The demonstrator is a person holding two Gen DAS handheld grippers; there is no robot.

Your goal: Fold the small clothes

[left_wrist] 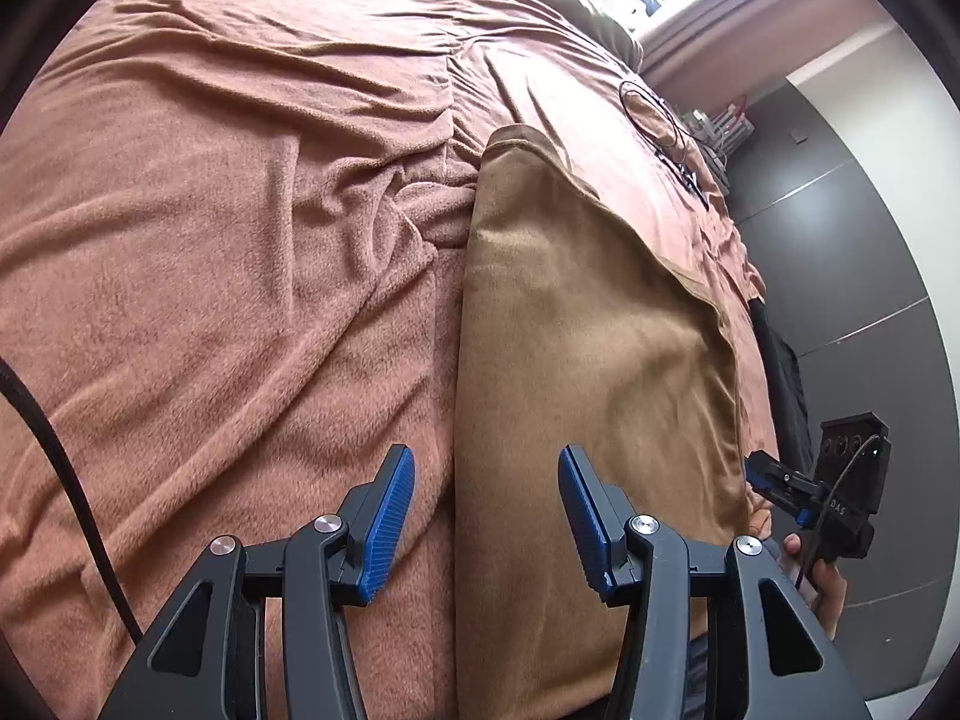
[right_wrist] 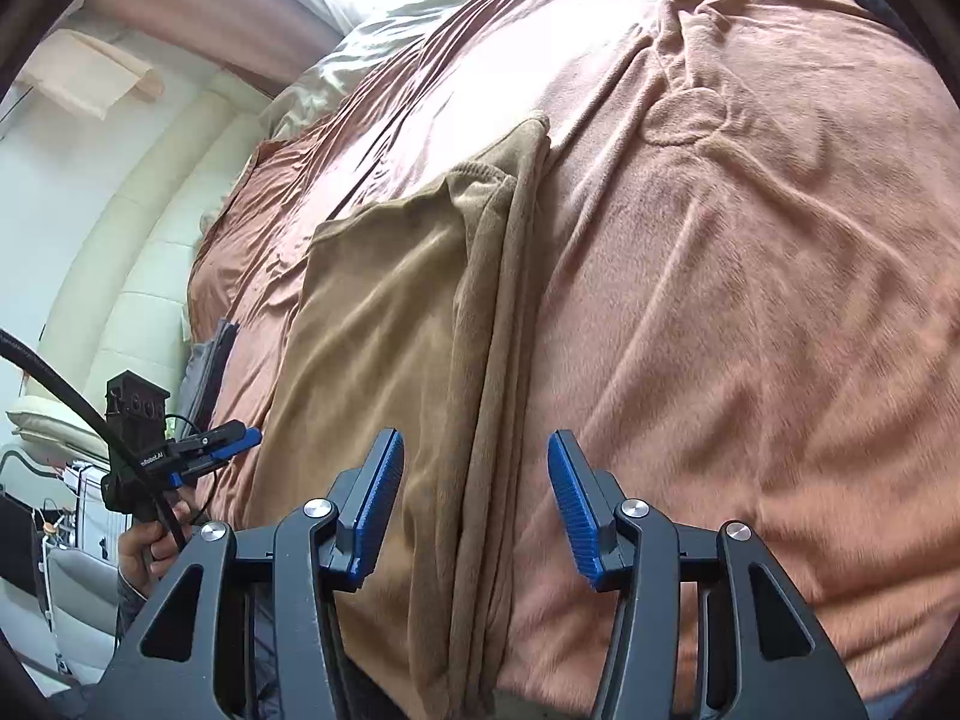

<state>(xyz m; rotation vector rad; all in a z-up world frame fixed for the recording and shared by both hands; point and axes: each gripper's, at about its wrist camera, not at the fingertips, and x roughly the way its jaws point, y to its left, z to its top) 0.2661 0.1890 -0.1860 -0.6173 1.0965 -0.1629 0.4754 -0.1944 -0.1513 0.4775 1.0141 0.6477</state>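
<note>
Brown cloth [left_wrist: 594,324] lies flat on a bed, folded into a long strip that runs away from the person, and it looks like the small garment to be folded; what kind of garment I cannot tell. Going left to right in the left wrist view, a black cable [left_wrist: 66,480] crosses the rumpled pink blanket [left_wrist: 210,240], then comes the left gripper [left_wrist: 486,510], its blue pads wide apart and holding nothing, poised over the strip's left long edge. Beyond the strip's right edge the right gripper [left_wrist: 774,483] shows small in a hand, over the bedside; from here I cannot tell how its jaws stand, but its own camera shows the right gripper [right_wrist: 474,504] gaping and empty above the stacked layers along the cloth's right edge [right_wrist: 498,360]. In that view the left gripper [right_wrist: 231,444] sits off the strip's left side. The fabric looks soft, light and limp, a plush knit that should drape and sag, not slide, so I judge the near corners or the thick layered edge the best places to pinch, taking all layers at once. The fleecy blanket beneath is wrinkled and may drag on the cloth. A coiled thin wire [left_wrist: 660,120] lies farther up the bed, with a bright window and dark cupboard doors [left_wrist: 840,240] at right.
</note>
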